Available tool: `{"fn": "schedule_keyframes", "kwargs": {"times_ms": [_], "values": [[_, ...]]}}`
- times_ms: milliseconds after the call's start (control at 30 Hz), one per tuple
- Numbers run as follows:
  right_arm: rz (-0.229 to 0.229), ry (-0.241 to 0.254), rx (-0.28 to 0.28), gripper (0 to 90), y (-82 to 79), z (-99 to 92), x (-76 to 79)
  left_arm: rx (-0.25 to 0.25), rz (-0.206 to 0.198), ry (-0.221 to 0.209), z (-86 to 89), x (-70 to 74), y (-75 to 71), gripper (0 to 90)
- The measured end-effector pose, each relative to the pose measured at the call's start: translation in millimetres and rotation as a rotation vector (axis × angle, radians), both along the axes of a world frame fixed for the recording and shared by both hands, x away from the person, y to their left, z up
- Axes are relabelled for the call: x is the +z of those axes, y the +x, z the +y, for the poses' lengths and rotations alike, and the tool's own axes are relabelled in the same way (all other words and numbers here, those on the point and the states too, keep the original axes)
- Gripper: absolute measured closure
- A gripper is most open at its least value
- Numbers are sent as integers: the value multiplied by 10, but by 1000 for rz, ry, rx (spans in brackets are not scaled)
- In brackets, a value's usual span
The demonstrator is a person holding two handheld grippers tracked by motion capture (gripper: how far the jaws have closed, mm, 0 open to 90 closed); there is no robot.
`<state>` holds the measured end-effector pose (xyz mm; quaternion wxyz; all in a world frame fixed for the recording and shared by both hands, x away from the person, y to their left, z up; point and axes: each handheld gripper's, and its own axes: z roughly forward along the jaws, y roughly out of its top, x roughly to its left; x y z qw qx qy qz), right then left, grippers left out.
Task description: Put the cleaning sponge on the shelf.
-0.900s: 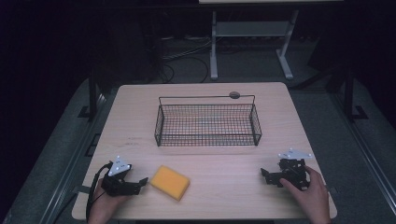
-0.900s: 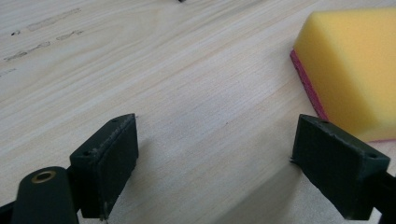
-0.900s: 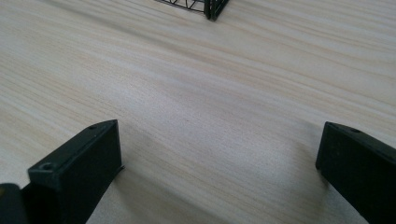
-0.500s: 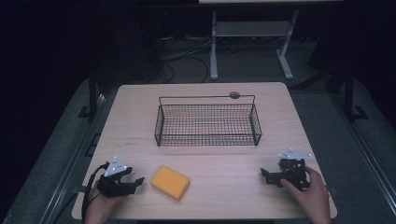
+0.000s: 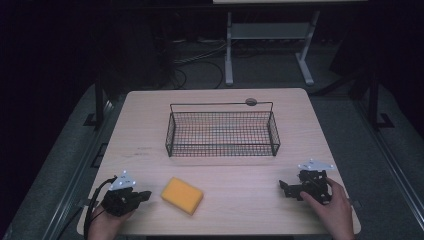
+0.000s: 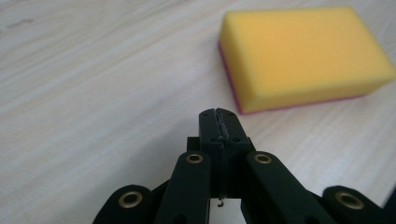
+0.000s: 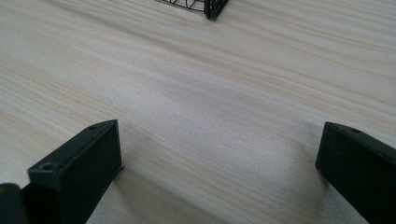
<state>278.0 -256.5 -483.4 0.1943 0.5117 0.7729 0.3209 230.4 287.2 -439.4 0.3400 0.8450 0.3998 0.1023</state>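
- My left gripper (image 5: 142,195) sits near the surface's (image 5: 150,130) near-left corner, jaws pressed together with nothing between them.
- The yellow sponge (image 5: 182,195) lies flat just beside it, apart from the jaw tips, by the near edge.
- My right gripper (image 5: 286,189) rests near the near-right corner, jaws spread wide over bare wood.
- A wire basket (image 5: 222,134) stands mid-surface.
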Motion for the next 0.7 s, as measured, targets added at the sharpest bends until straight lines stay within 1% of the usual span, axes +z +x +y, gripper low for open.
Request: {"fn": "schedule_keyframes", "kwargs": {"times_ms": [33,133,200,233,433,533,700], "values": [[0,0,0,0,0,0,0,-10,3,-2,-29,12,-33,895],[0,0,0,0,0,0,0,-16,4,-9,-56,17,-60,895],[0,0,0,0,0,0,0,-21,12,-8,-84,11,-79,895],[0,0,0,0,0,0,0,-32,21,-11,-118,-4,-86,896],[0,0,0,0,0,0,0,-60,32,-1,-206,-34,-92,895],[0,0,0,0,0,0,0,-54,32,0,-228,-43,-81,895],[0,0,0,0,0,0,0,-61,36,8,-271,-62,-52,895]]}}
